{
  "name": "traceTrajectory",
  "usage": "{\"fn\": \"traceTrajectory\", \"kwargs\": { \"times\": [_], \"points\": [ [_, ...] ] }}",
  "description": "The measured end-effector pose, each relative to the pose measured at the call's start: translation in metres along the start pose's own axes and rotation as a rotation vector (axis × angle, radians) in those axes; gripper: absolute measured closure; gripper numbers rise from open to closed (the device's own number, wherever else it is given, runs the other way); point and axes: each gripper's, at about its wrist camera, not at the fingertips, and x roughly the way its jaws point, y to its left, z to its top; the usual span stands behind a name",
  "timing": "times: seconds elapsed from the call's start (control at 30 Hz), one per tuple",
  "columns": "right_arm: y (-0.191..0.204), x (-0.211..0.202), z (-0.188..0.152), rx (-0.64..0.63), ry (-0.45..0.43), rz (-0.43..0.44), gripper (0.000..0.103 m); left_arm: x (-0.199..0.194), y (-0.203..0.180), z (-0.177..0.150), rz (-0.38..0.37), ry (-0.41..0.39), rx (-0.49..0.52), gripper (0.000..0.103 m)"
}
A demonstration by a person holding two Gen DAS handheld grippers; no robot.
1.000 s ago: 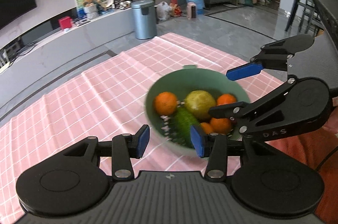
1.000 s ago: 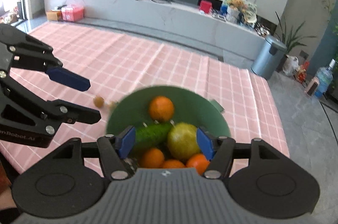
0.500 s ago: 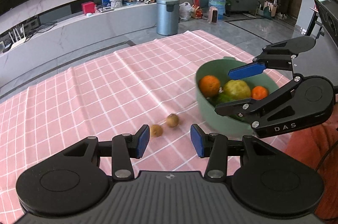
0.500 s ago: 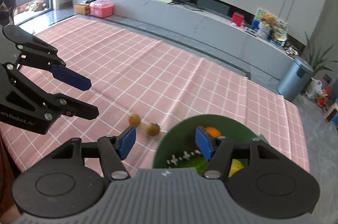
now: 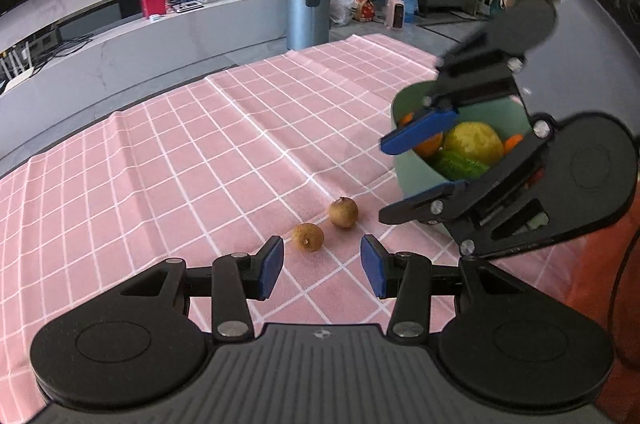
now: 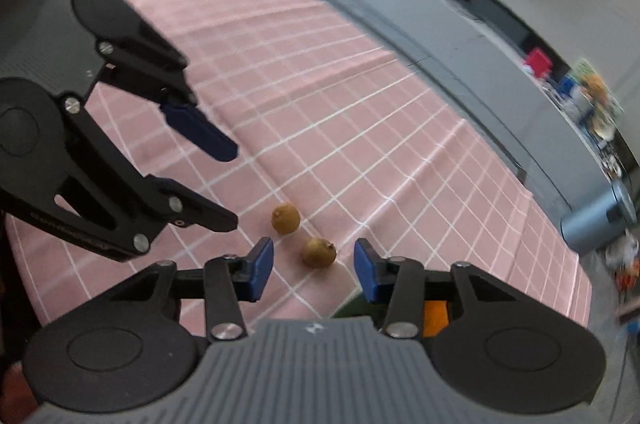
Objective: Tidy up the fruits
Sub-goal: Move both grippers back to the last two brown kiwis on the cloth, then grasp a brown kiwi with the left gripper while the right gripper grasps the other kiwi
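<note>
Since one second ago I have carried both tongs away from above the green bowl (image 5: 416,175) toward the two small brown fruits, and the bowl now sits at the right edge of my left camera view instead of the centre. My left gripper (image 5: 322,266) stands spread with nothing between its pads, just in front of the nearer brown fruit (image 5: 307,237). My right gripper (image 6: 314,270) has just been closing its jaws, but they are not pressed together; the other brown fruit (image 6: 319,252) lies between the blue pads, and I see a gap on each side of it. The two fruits lie on the pink checked cloth (image 5: 168,159), close to each other but apart, just beside the bowl on its left. Inside the bowl there are a yellow-green round fruit (image 5: 474,143), oranges (image 5: 430,145) and a green cucumber (image 5: 460,165).
</note>
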Motion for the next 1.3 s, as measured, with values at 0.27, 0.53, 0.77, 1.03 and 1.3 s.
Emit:
{"fn": "traceTrajectory", "kwargs": {
  "times": [0.27, 0.53, 0.77, 1.03, 1.3],
  "points": [
    [-0.018, 0.043, 0.013, -0.101, 0.136, 0.096, 0.071, 0.034, 0.007, -0.009, -0.015, 0.013, -0.025, 0.05],
    [-0.022, 0.075, 0.018, -0.163, 0.223, 0.152, 0.071, 0.045, 0.009, -0.01, -0.011, -0.002, -0.033, 0.056],
    [-0.023, 0.088, 0.015, -0.167, 0.247, 0.168, 0.073, 0.053, 0.006, -0.01, -0.005, 0.01, -0.003, 0.064],
    [-0.024, 0.091, 0.015, -0.137, 0.233, 0.173, 0.08, 0.057, 0.004, -0.011, -0.008, 0.014, 0.006, 0.075],
    [-0.015, 0.079, 0.019, -0.128, 0.208, 0.111, 0.081, 0.043, 0.002, -0.009, 0.026, 0.01, -0.029, 0.076]
  ]
}}
